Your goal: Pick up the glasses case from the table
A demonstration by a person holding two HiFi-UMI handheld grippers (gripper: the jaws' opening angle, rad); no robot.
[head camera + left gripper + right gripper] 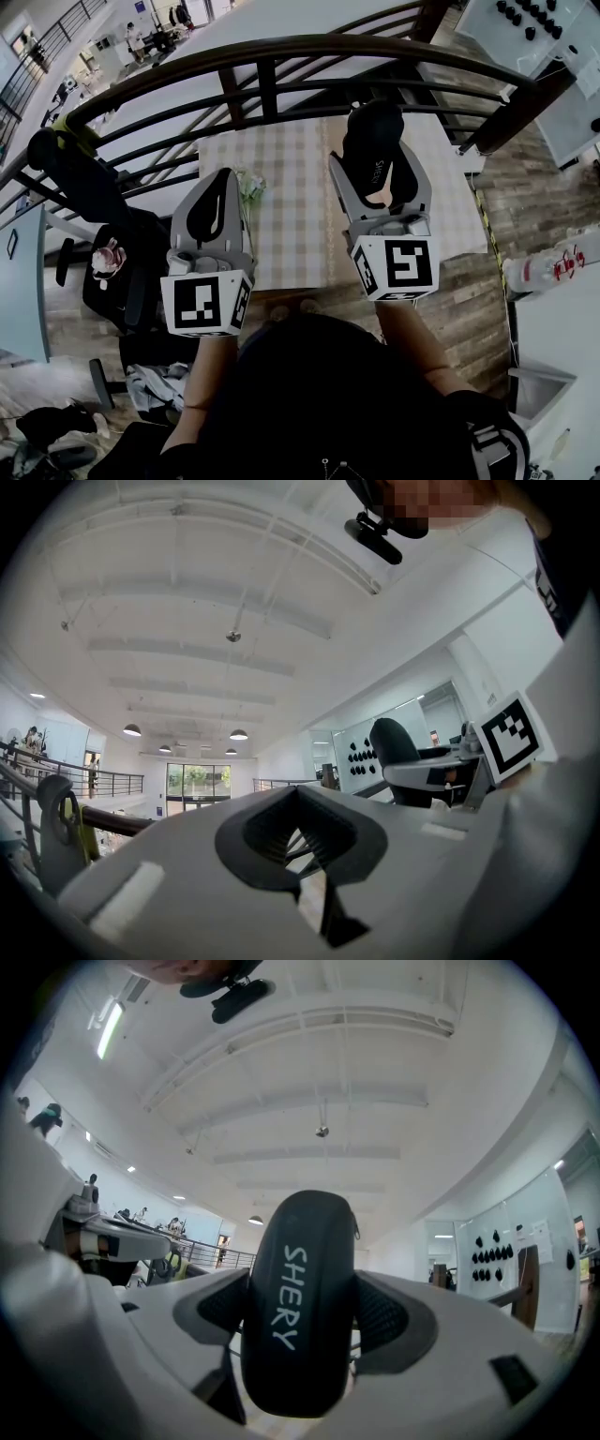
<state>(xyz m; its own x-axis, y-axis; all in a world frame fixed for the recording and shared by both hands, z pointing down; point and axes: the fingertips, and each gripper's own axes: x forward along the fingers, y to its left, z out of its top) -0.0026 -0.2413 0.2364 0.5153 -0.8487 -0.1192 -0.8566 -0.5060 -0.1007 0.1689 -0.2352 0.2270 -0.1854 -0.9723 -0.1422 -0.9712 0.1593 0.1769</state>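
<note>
- Starting nearest: forearms run up to the two marker cubes, and both tools are raised and tipped up toward the ceiling
- On the left, left gripper (218,211) has its jaws drawn together with nothing between them; it sits idle, near its partner
- On the right, right gripper (379,178) is clamped on the case (298,1279), one pad on each long side
- The case stands on end between the jaws, and its rounded top pokes well past the tips
- Black oval shell with white lettering facing the camera; a zip pull (356,1232) shows at the upper right edge
- The case is off the table (281,187), held in the air over the far part of the checked cloth; the lift looks done
- Handling, as a judgement: likely light, with a semi-stiff shell
  - it shows no denting under the pads, so it should take a firm squeeze
  - the skin looks matte, so probably not slippery
  - the rounded sides could let it swivel or slide if the grip slackens
- Best hold, as a judgement: across the narrow width near mid-length, as here
  - keep the pads off the zip seam and clear of the domed ends, where they would ride off
  - contents may be fragile, so no hard knocks
- Beyond the table is a dark curved railing (281,56), then the lower floor far below
</note>
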